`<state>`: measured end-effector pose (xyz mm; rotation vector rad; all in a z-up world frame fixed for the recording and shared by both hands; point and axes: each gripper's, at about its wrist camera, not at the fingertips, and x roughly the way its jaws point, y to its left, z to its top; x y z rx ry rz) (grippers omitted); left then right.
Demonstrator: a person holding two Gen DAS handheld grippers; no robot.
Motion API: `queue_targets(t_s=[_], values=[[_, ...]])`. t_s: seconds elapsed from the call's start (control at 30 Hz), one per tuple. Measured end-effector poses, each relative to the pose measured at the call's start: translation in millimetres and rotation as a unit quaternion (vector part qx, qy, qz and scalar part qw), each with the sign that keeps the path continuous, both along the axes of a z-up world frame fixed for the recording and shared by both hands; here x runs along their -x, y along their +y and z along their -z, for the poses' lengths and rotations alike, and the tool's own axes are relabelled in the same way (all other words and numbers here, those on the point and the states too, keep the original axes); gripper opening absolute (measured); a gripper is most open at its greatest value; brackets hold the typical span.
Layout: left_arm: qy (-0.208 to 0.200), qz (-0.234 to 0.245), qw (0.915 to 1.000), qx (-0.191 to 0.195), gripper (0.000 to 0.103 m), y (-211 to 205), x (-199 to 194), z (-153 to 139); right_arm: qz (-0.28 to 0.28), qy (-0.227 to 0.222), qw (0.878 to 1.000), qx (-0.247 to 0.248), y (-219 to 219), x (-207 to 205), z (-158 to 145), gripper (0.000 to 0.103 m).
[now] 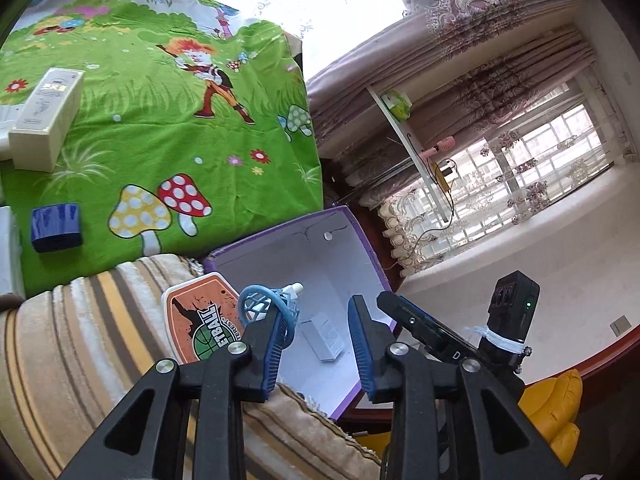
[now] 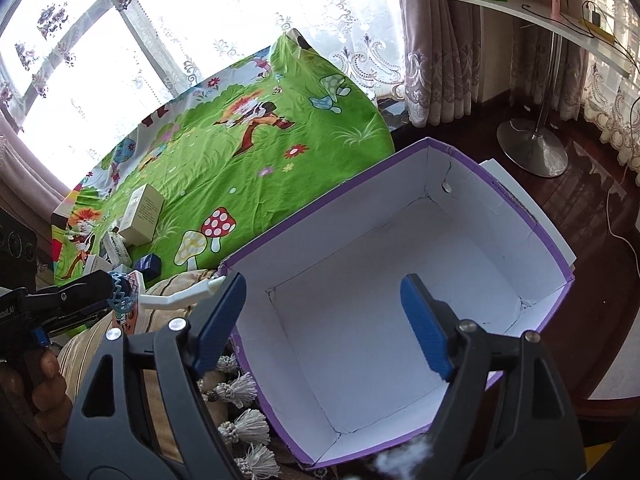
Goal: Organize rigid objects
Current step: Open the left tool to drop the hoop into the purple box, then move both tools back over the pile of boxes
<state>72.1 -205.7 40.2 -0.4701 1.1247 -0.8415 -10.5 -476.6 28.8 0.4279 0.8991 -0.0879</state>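
While the person holds both claws over the purple box [image 2: 404, 168], the toy basketball hoop [image 1: 200, 320] lies on the striped cushion [image 1: 92, 332], just beside the box's near left corner. It has an orange shield-shaped backboard with a white border and a green ball logo, a white bracket, and a pale blue ring with an open net. The ring touches the tip of one finger of the left gripper [image 1: 316, 312], whose jaws stand narrowly apart with nothing between the blue pads; whether the ring is hooked over that finger I cannot tell. The right gripper [image 2: 324, 284] hangs above the white inside of the box, jaws spread wide and holding nothing. Back on the green cartoon sheet [image 1: 180, 132], near its left edge, sit a cream carton [image 1: 48, 116] and a small dark blue box [image 1: 56, 228]
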Motion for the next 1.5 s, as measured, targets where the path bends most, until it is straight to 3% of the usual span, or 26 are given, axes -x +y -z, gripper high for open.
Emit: queue_targets(t_s=[0.17, 0.23, 0.3, 0.33, 0.37, 0.4, 0.47, 0.53, 0.57, 0.63, 0.83, 1.0, 1.13, 1.23, 1.4, 1.5], values=[[0.009, 0.010, 0.9997, 0.019, 0.034, -9, -5, -1, 0.008, -0.005, 1.000, -0.018, 1, -1, 1, 0.084], [0.037, 0.033, 0.9966, 0.066, 0.034, -20, -5, 2, 0.018, -0.006, 1.000, -0.013, -5, 2, -3, 0.084], [0.065, 0.065, 0.9913, 0.094, 0.048, -34, -6, 8, 0.027, -0.006, 1.000, -0.001, -11, 6, -6, 0.084], [0.052, 0.078, 0.9924, 0.081, 0.074, -41, -6, 8, 0.030, -0.007, 1.000, 0.000, -13, 7, -6, 0.084], [0.034, 0.086, 0.9948, 0.043, 0.080, -47, -4, 9, 0.032, -0.007, 0.999, -0.001, -15, 8, -6, 0.084], [0.040, 0.075, 0.9961, 0.021, 0.080, -46, -2, 12, 0.034, -0.005, 0.999, -0.002, -17, 9, -6, 0.085], [0.083, 0.088, 0.9885, 0.091, 0.083, -40, 0, 13, 0.033, -0.006, 0.999, -0.001, -18, 9, -4, 0.085], [0.070, 0.088, 0.9929, 0.041, 0.083, -39, 1, 12, 0.033, 0.002, 0.999, -0.001, -15, 6, 1, 0.085], [0.084, 0.076, 0.9930, 0.034, 0.083, -35, 0, 16, 0.030, 0.006, 1.000, -0.005, -14, 5, 2, 0.085], [0.109, 0.070, 0.9898, 0.059, 0.083, -21, 0, 20, 0.016, 0.001, 1.000, -0.008, -7, 3, 0, 0.085], [0.040, 0.015, 0.9989, 0.022, 0.083, 37, 8, 4, -0.033, -0.010, 0.999, -0.001, 29, -12, -9, 0.085], [-0.022, -0.059, 0.9979, -0.013, 0.082, 101, 16, -13, -0.104, -0.028, 0.994, -0.007, 82, -38, -28, 0.085], [-0.053, -0.132, 0.9891, -0.040, 0.082, 162, 21, -22, -0.167, -0.042, 0.985, -0.005, 134, -62, -42, 0.085], [-0.054, -0.196, 0.9771, -0.062, 0.079, 212, 19, -22, -0.210, -0.040, 0.977, -0.006, 170, -80, -46, 0.085], [-0.010, -0.289, 0.9469, -0.141, 0.073, 277, 5, -5, -0.266, -0.030, 0.964, 0.005, 223, -101, -48, 0.085], [0.023, -0.310, 0.9360, -0.164, 0.072, 296, -8, 13, -0.291, -0.024, 0.956, 0.011, 250, -112, -49, 0.085]])
